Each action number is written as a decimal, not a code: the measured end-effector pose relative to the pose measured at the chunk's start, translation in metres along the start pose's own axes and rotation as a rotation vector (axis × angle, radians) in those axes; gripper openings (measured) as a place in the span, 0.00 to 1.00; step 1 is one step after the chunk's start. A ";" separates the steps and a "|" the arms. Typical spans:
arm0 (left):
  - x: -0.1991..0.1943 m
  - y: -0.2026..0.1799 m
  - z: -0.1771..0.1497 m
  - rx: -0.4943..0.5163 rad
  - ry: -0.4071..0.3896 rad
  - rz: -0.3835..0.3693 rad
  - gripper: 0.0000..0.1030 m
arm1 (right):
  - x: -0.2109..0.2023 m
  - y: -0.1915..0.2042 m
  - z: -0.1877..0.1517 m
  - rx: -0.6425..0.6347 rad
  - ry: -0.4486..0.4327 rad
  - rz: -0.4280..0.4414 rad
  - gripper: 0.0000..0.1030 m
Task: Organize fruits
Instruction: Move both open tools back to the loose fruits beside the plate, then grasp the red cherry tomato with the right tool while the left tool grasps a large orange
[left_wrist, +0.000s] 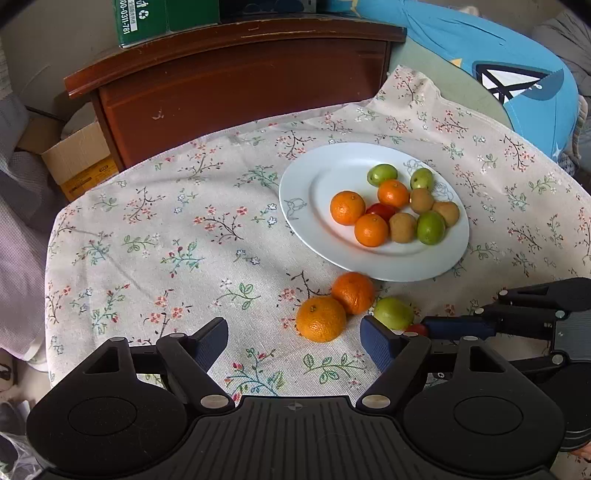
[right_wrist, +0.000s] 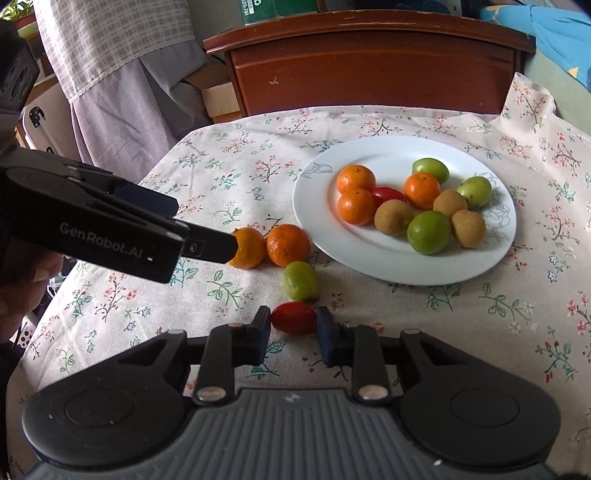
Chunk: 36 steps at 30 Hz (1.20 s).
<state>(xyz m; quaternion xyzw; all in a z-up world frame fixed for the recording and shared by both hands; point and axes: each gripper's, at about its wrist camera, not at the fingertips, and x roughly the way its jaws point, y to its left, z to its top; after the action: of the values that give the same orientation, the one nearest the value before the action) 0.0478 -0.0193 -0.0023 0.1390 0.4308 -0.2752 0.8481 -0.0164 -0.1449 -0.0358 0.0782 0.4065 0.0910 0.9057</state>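
A white plate (left_wrist: 303, 206) (right_wrist: 406, 269) holds several oranges, green fruits, brown kiwis and a red tomato. On the cloth in front of it lie two oranges (left_wrist: 320, 319) (left_wrist: 352, 292), a green fruit (left_wrist: 393, 313) (right_wrist: 300, 280) and a red tomato (right_wrist: 293, 317) (left_wrist: 416, 328). My right gripper (right_wrist: 293, 326) has its pads on both sides of this tomato, closed on it at cloth level. My left gripper (left_wrist: 293, 341) is open and empty, just before the near orange (right_wrist: 246, 247).
The table wears a floral cloth (left_wrist: 166, 240). A brown wooden headboard (left_wrist: 240, 85) stands behind it, a cardboard box (left_wrist: 74, 158) at the left, blue bedding (left_wrist: 517, 74) at the right. A checked curtain (right_wrist: 110, 74) hangs left in the right wrist view.
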 end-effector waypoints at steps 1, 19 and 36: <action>0.001 -0.001 -0.001 0.005 0.006 -0.013 0.76 | -0.001 -0.002 0.001 0.014 0.001 0.004 0.26; 0.026 -0.010 -0.004 0.045 0.010 -0.054 0.45 | -0.019 -0.034 0.012 0.209 -0.024 -0.055 0.26; 0.027 -0.012 0.000 0.039 0.003 -0.050 0.30 | -0.019 -0.040 0.014 0.247 -0.017 -0.039 0.26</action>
<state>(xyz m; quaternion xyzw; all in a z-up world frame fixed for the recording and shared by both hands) 0.0536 -0.0380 -0.0237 0.1453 0.4301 -0.3045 0.8373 -0.0138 -0.1891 -0.0212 0.1819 0.4084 0.0217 0.8942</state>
